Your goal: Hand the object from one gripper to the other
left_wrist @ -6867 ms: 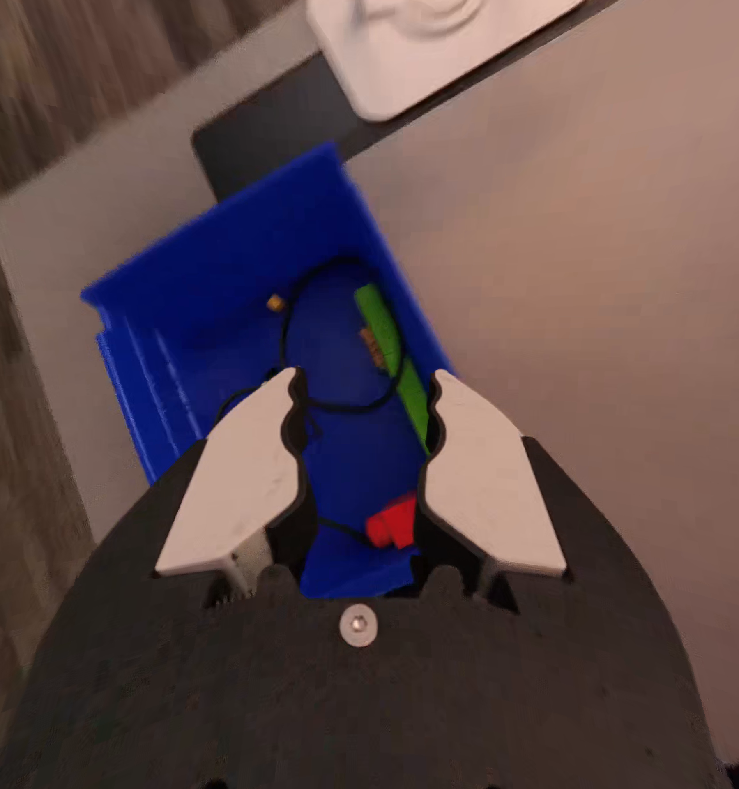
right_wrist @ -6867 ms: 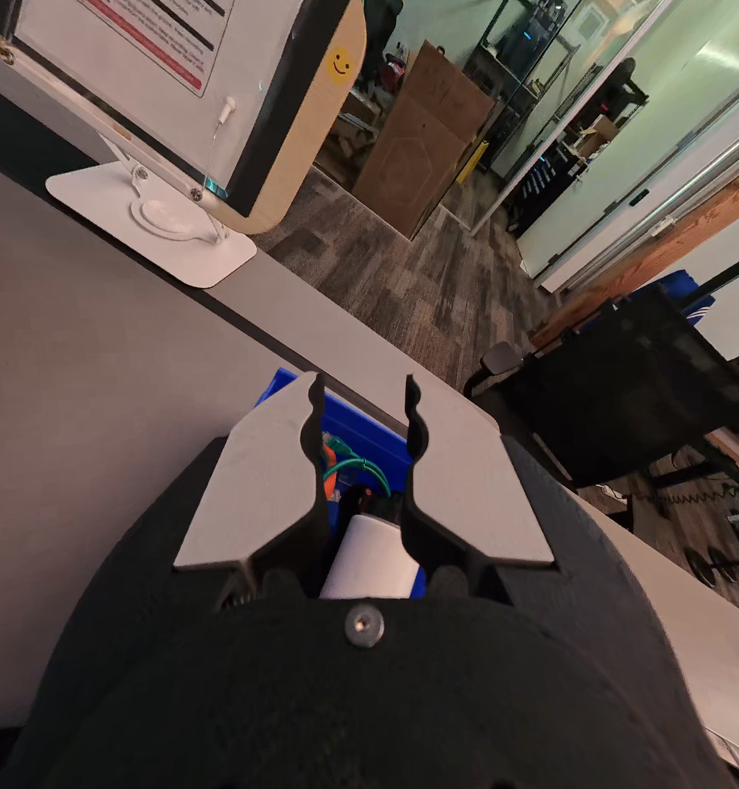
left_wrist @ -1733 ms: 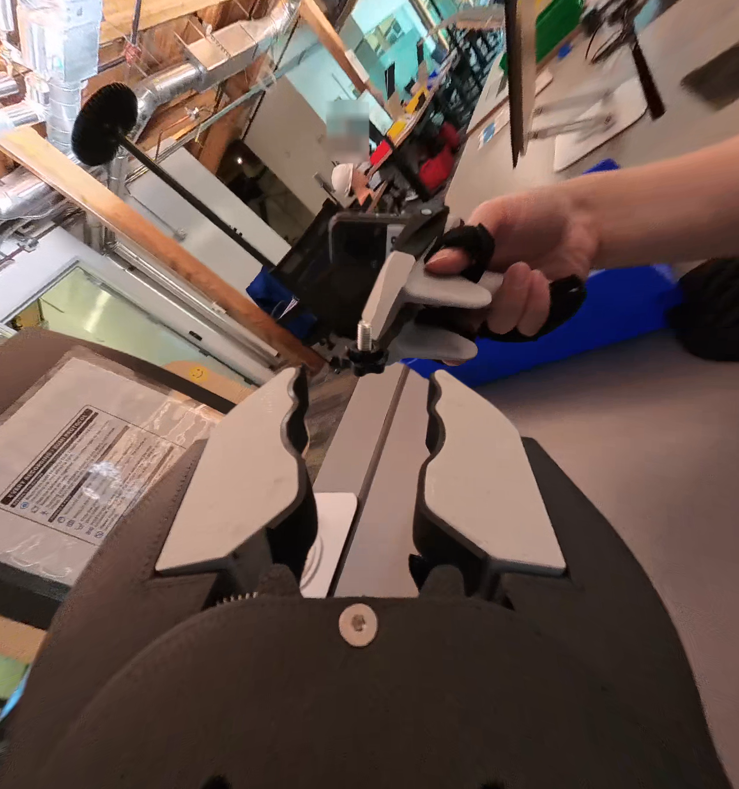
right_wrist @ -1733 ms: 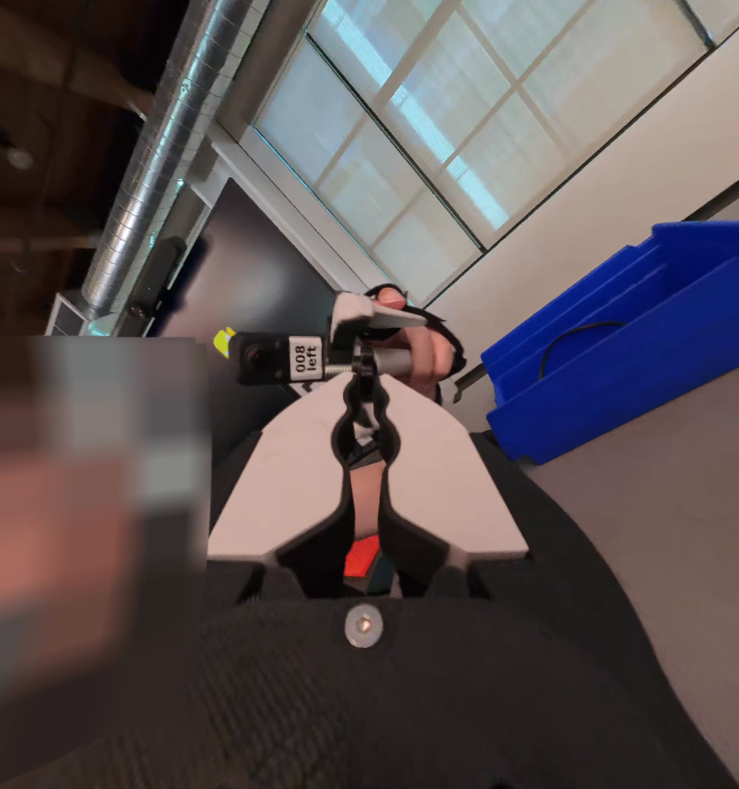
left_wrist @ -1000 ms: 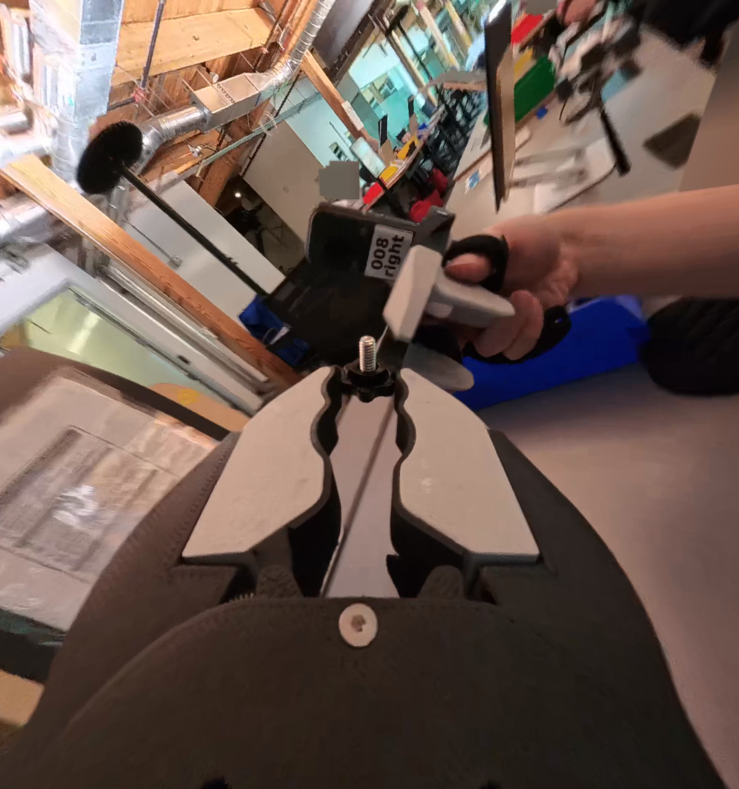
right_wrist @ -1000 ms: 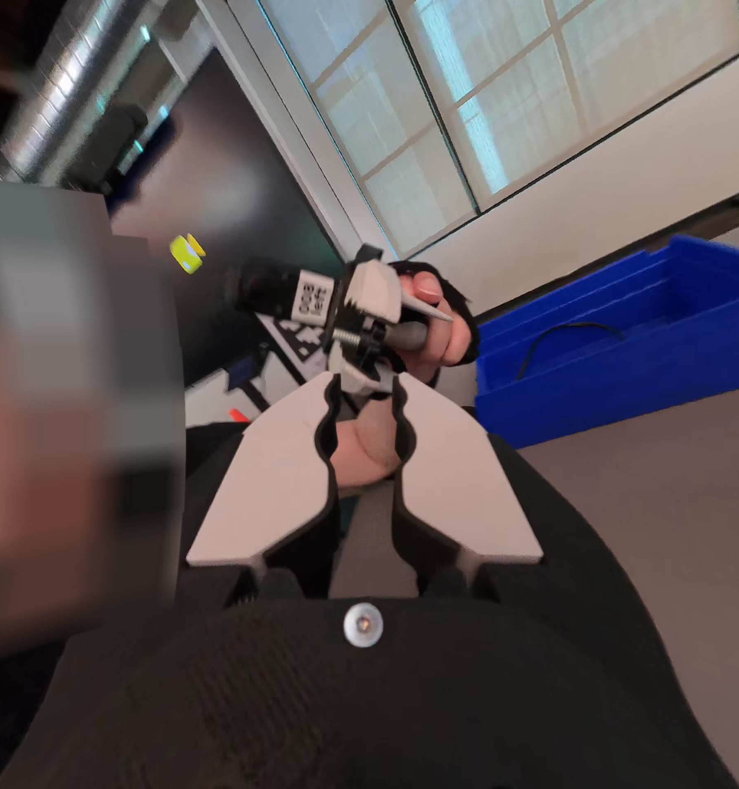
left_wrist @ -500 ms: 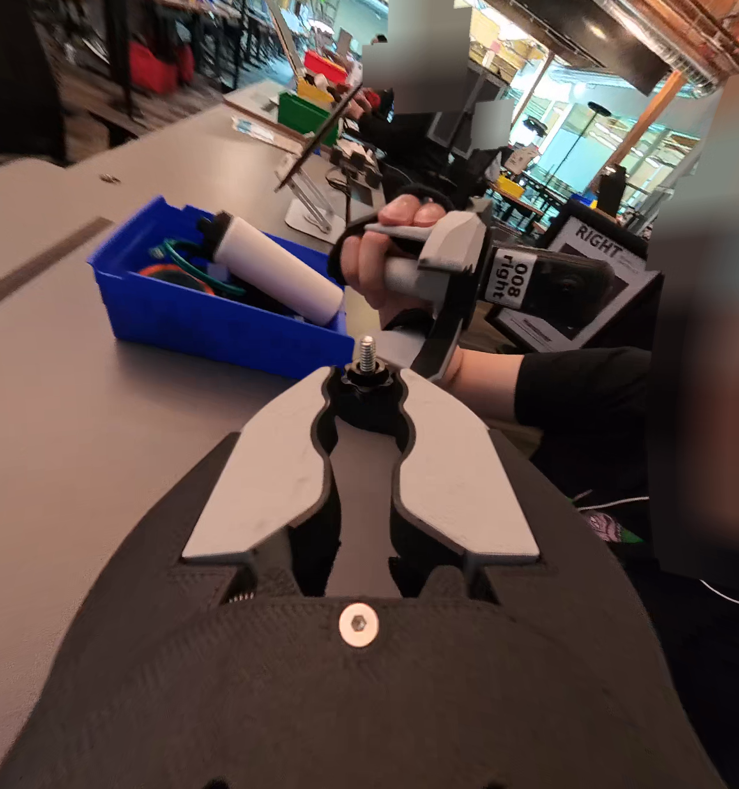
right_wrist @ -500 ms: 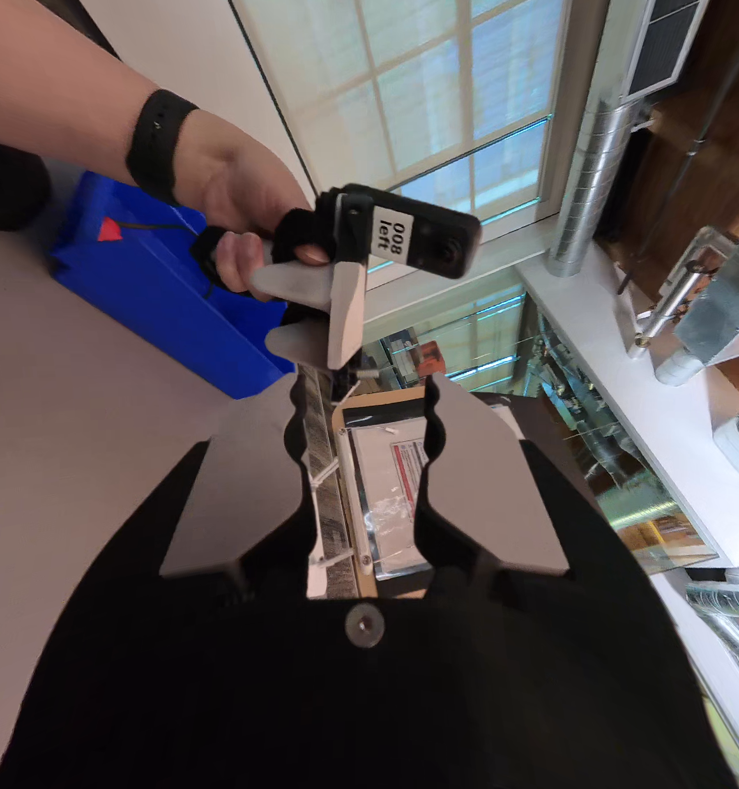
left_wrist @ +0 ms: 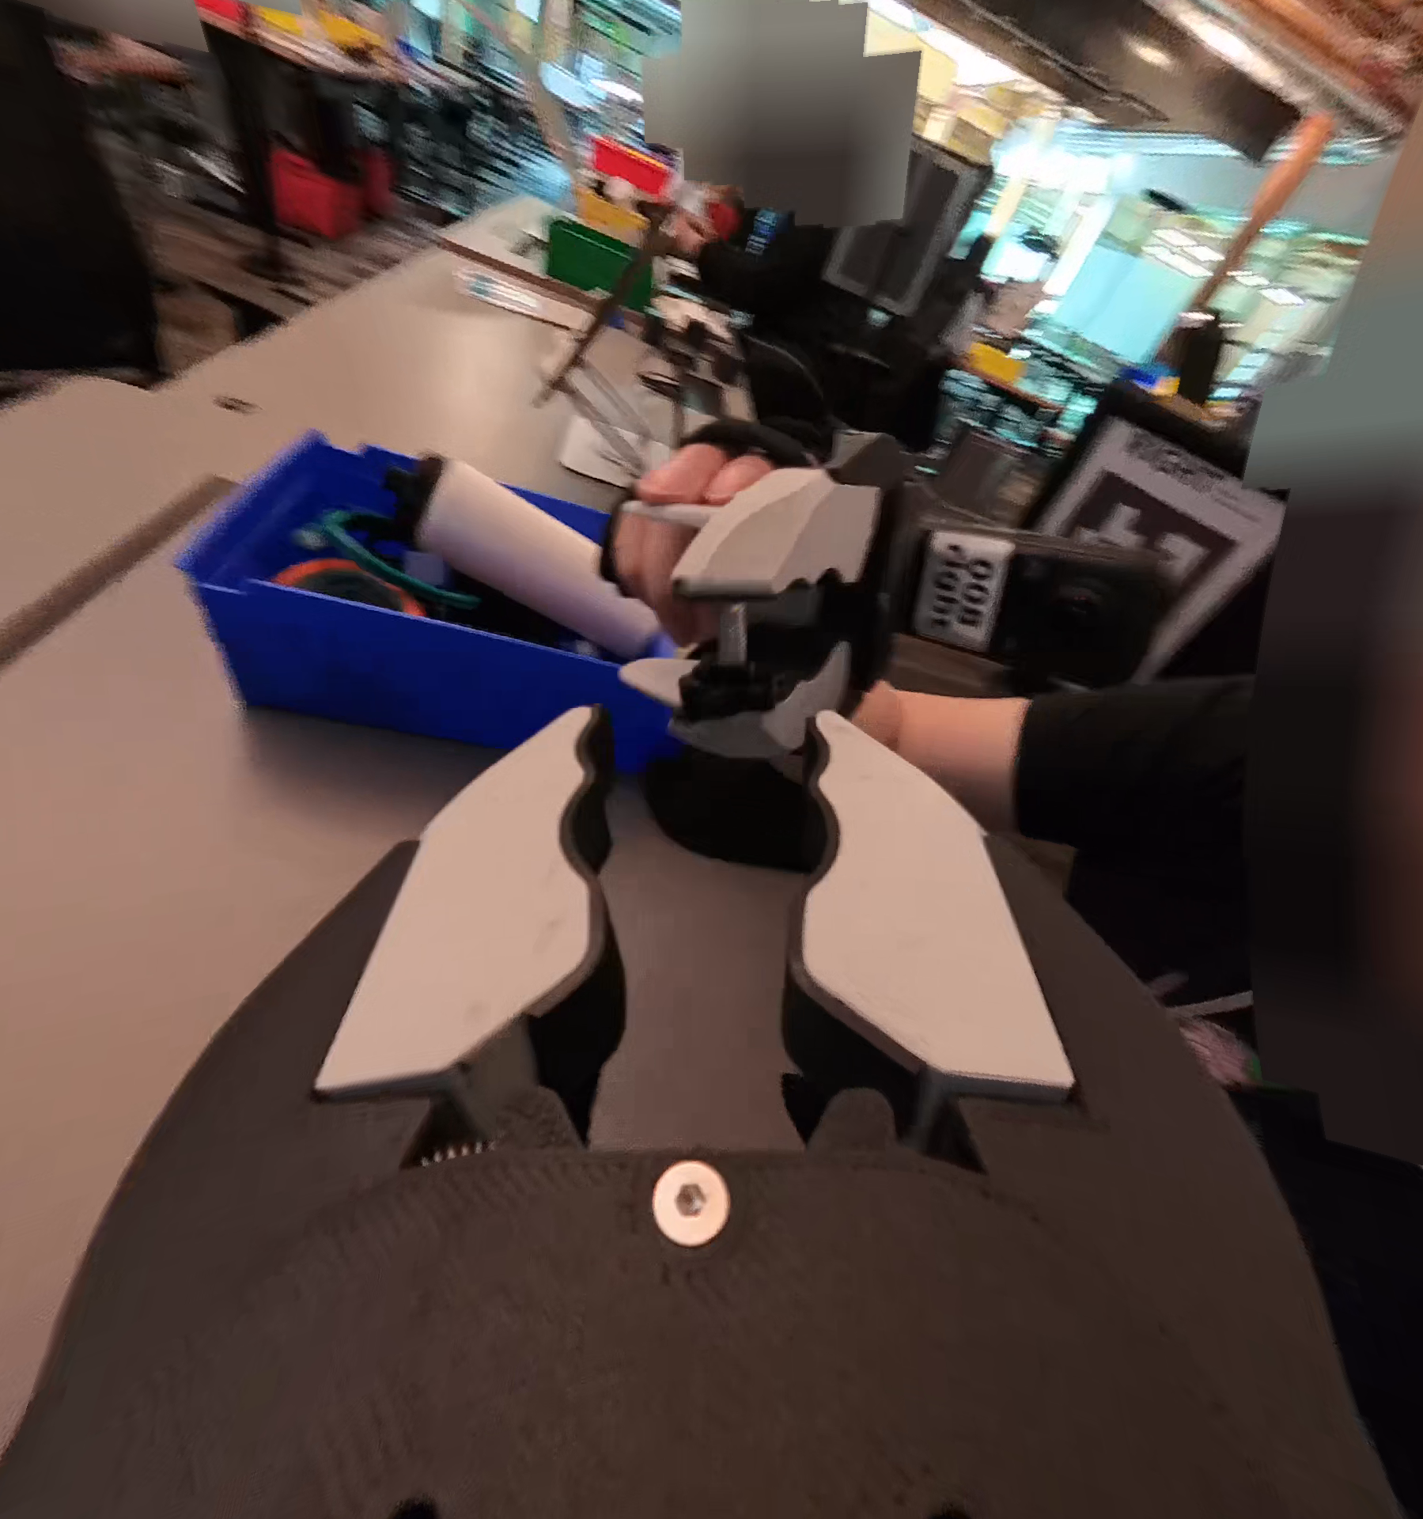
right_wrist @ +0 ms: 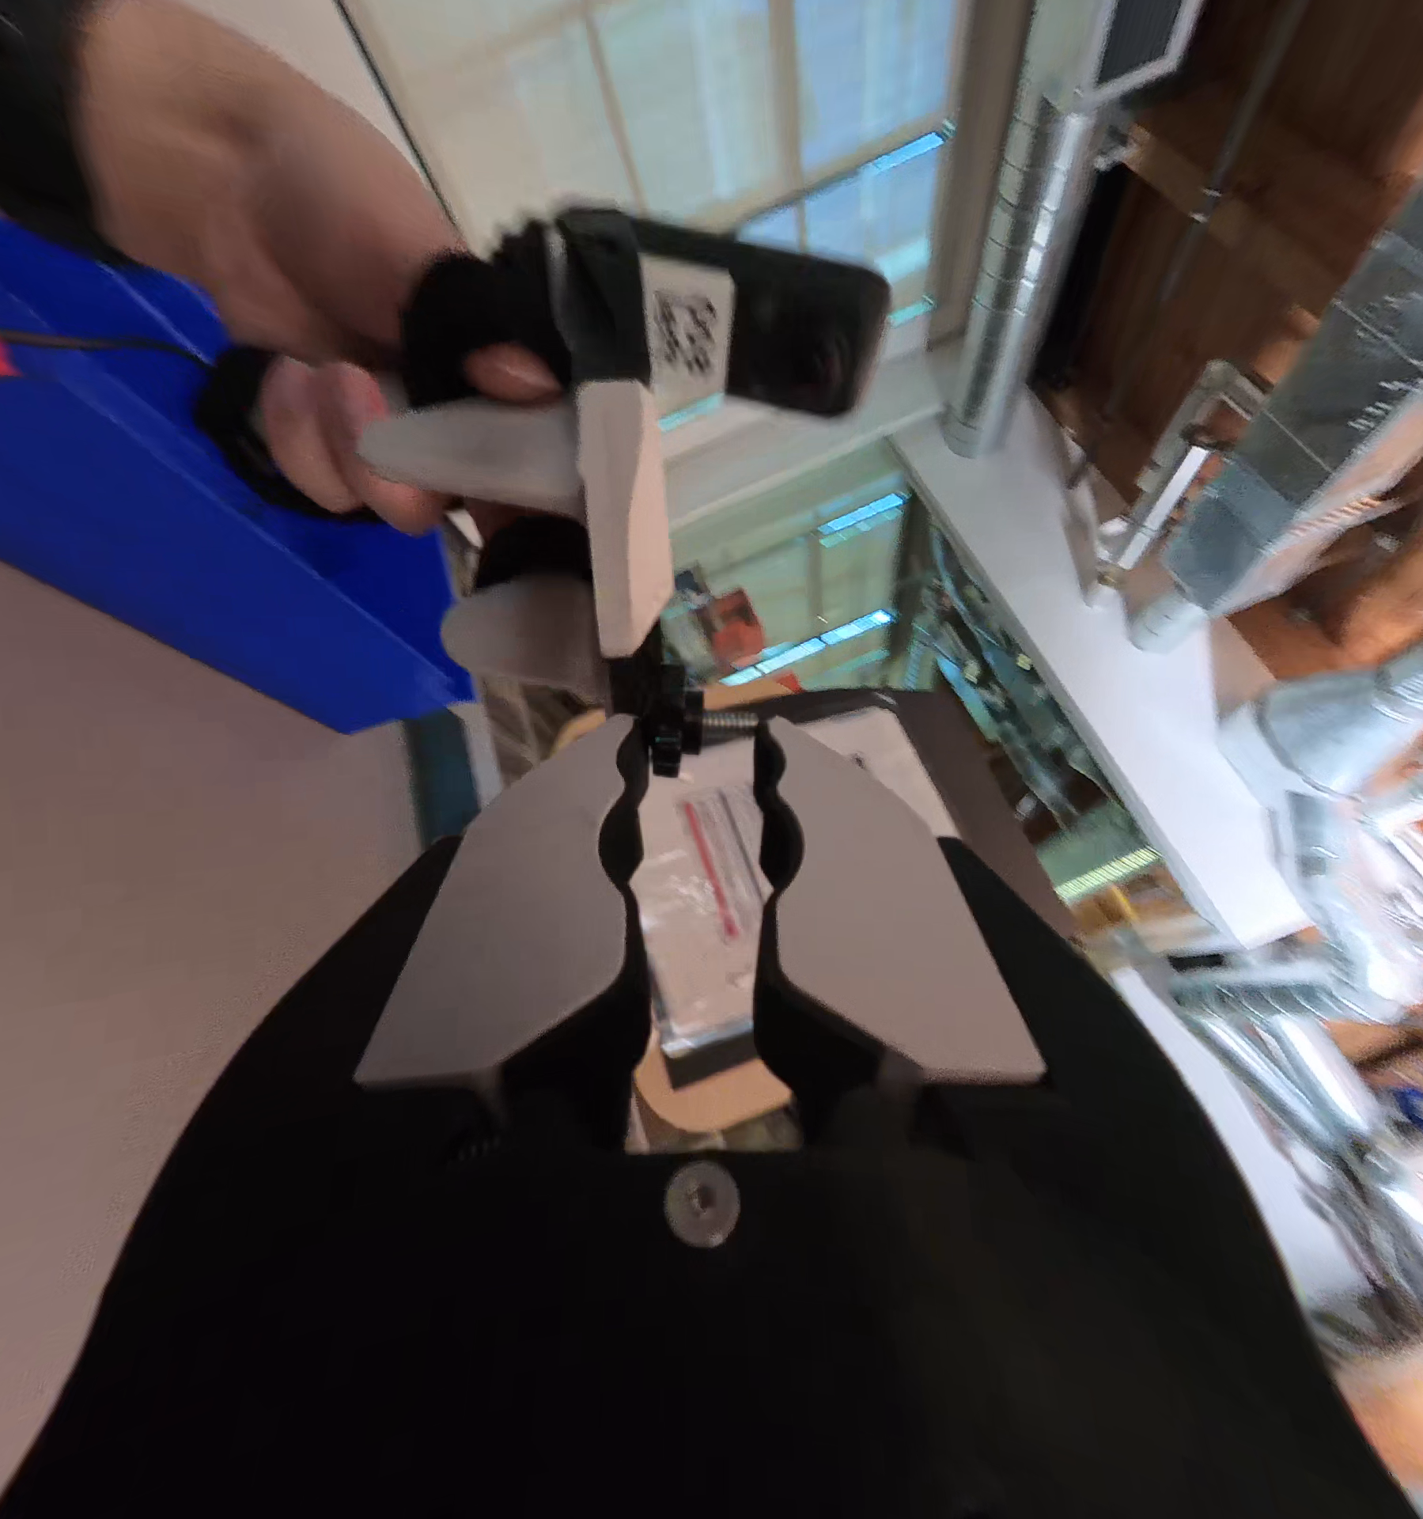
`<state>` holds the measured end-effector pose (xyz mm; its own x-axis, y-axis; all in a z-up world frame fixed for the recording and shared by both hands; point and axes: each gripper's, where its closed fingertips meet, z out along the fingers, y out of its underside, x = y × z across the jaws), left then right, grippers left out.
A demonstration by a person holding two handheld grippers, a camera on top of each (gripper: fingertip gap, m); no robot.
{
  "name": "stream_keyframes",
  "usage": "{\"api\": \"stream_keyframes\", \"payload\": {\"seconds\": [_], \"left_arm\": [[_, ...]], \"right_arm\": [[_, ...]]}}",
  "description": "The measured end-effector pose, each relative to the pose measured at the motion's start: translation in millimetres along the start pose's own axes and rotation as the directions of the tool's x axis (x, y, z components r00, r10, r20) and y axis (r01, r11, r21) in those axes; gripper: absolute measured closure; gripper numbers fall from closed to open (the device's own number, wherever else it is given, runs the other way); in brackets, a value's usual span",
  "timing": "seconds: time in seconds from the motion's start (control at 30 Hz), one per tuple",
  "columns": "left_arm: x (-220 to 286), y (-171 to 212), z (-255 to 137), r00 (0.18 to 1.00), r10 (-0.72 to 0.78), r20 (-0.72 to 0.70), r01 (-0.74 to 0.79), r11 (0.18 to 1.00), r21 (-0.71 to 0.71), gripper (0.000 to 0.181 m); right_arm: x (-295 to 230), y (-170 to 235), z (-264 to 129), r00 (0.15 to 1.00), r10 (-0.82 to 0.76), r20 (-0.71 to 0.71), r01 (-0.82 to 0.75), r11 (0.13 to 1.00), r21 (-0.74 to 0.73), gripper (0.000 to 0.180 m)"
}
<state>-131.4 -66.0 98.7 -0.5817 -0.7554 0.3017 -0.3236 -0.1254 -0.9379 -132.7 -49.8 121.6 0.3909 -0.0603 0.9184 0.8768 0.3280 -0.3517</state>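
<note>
A small black knob with a threaded metal stud (left_wrist: 724,686) is held in the air over the grey table. In the left wrist view my left gripper (left_wrist: 708,719) is open and empty, its fingers spread on either side just below the knob. The right gripper (left_wrist: 691,633) reaches in from the right and pinches the knob between its two grey fingers. In the right wrist view the knob (right_wrist: 665,723) sits between the tips of my right gripper (right_wrist: 700,736), stud pointing right. The left gripper's fingers (right_wrist: 494,641) are spread just beyond it.
A blue bin (left_wrist: 379,657) holding a white cylinder (left_wrist: 519,542) and cables stands on the grey table (left_wrist: 116,822) behind the grippers. A second blue bin (right_wrist: 157,510) lies at the left in the right wrist view. A black sleeve (left_wrist: 1127,764) is at the right. The grippers are tip to tip, or close to it.
Half a second ago my left gripper was shut on the knob and the right was open. Now the right has closed on the knob and the left has opened and drawn back.
</note>
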Motion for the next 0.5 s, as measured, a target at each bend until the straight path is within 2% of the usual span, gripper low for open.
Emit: {"api": "stream_keyframes", "payload": {"seconds": [0.07, 0.17, 0.33, 0.5], "left_arm": [[-18, -14, -9, 0.978, 0.095, 0.185, -0.107, 0.993, 0.057, 0.134], [-34, -30, -21, 0.857, 0.250, 0.451, -0.306, 0.950, 0.056, 0.126], [-26, -39, -12, 0.746, 0.311, 0.589, -0.410, 0.911, 0.038, 0.122], [-23, -42, -4, 0.564, 0.405, 0.720, -0.532, 0.845, -0.058, 0.126]], "right_arm": [[15, 15, 0, 0.990, -0.082, -0.113, 0.071, 0.993, -0.097, 0.155], [35, 34, -2, 0.933, -0.247, -0.262, 0.181, 0.950, -0.254, 0.155], [39, 39, 0, 0.879, -0.341, -0.334, 0.214, 0.907, -0.363, 0.155], [33, 27, 4, 0.830, -0.435, -0.348, 0.283, 0.867, -0.410, 0.154]]}}
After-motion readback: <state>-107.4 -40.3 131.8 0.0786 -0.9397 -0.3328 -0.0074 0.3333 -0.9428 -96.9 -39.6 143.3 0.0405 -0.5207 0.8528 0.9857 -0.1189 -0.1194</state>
